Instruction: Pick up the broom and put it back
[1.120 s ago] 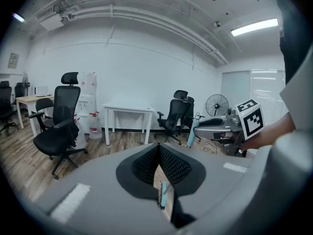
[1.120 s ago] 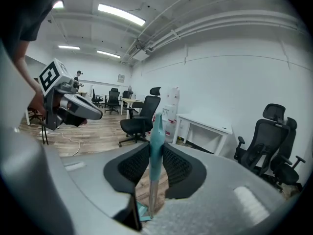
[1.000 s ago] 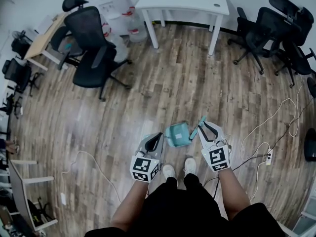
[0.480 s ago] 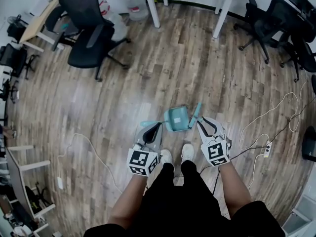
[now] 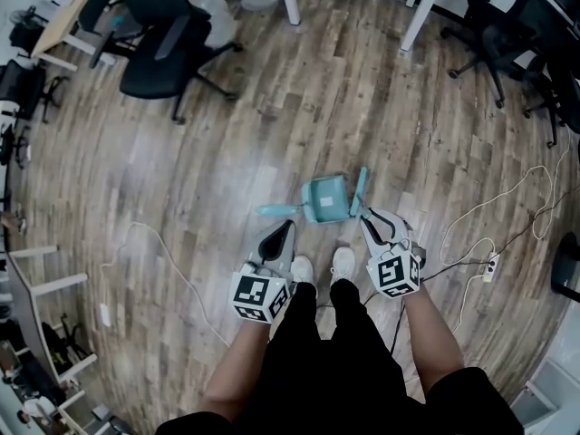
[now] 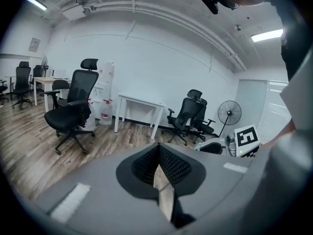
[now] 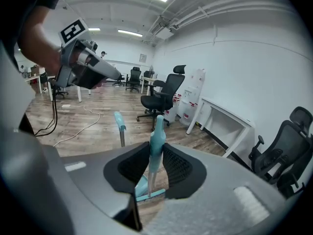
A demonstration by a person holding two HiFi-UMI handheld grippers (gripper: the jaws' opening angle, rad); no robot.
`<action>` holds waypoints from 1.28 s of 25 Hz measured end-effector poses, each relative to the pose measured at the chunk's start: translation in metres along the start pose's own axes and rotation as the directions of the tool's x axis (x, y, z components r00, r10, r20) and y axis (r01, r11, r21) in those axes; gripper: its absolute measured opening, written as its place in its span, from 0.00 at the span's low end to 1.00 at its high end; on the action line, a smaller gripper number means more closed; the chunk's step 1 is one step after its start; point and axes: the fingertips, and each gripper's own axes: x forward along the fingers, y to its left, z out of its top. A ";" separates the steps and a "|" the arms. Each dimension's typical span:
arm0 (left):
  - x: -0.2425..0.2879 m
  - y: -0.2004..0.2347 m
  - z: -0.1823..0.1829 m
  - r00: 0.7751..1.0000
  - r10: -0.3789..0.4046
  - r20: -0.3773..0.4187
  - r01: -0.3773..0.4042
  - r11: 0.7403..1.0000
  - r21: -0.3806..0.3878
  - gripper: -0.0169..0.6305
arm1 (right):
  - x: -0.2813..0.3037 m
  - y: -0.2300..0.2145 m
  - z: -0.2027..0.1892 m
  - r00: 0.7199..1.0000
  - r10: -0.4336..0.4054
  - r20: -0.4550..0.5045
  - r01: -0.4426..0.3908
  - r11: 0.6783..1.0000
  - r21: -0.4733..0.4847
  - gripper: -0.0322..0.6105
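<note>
A teal dustpan [image 5: 324,198] lies on the wood floor just ahead of my feet, its handle [image 5: 272,211] pointing left. The teal broom [image 5: 361,187] stands along the dustpan's right side. My right gripper [image 5: 368,217] is shut on the broom's handle [image 7: 156,141]; in the right gripper view the brush head [image 7: 149,196] shows low between the jaws and the dustpan's handle [image 7: 119,125] stands to the left. My left gripper [image 5: 285,231] hangs left of the dustpan, shut and holding nothing [image 6: 157,155].
A black office chair [image 5: 159,48] stands at the back left and more chairs [image 5: 526,34] at the back right. White table legs [image 5: 412,21] are at the back. Cables [image 5: 163,261] and a power strip [image 5: 490,267] lie on the floor. White shoes [image 5: 343,265] sit between the grippers.
Both grippers have sunk toward the floor, the right one with the broom still in it. The head view has tilted down, so the chairs and table have slid up the picture.
</note>
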 end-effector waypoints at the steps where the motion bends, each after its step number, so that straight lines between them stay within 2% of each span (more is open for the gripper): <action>1: -0.001 0.001 0.000 1.000 0.005 0.004 -0.005 1.000 -0.005 0.06 | 0.002 0.002 -0.003 1.000 0.003 -0.007 -0.003 1.000 -0.009 0.19; 10: -0.013 0.012 -0.018 0.999 0.045 -0.015 -0.045 0.999 -0.007 0.06 | 0.019 0.025 -0.016 0.997 0.050 -0.053 -0.054 0.996 -0.065 0.19; 18: -0.026 0.012 -0.027 0.999 0.046 -0.002 -0.046 0.999 -0.025 0.06 | 0.037 0.053 -0.008 0.992 0.108 -0.072 -0.116 0.986 -0.119 0.19; 32: -0.049 0.043 -0.041 0.993 0.118 0.014 -0.116 0.988 -0.102 0.06 | 0.078 0.083 0.019 0.978 0.197 -0.074 -0.207 0.964 -0.167 0.19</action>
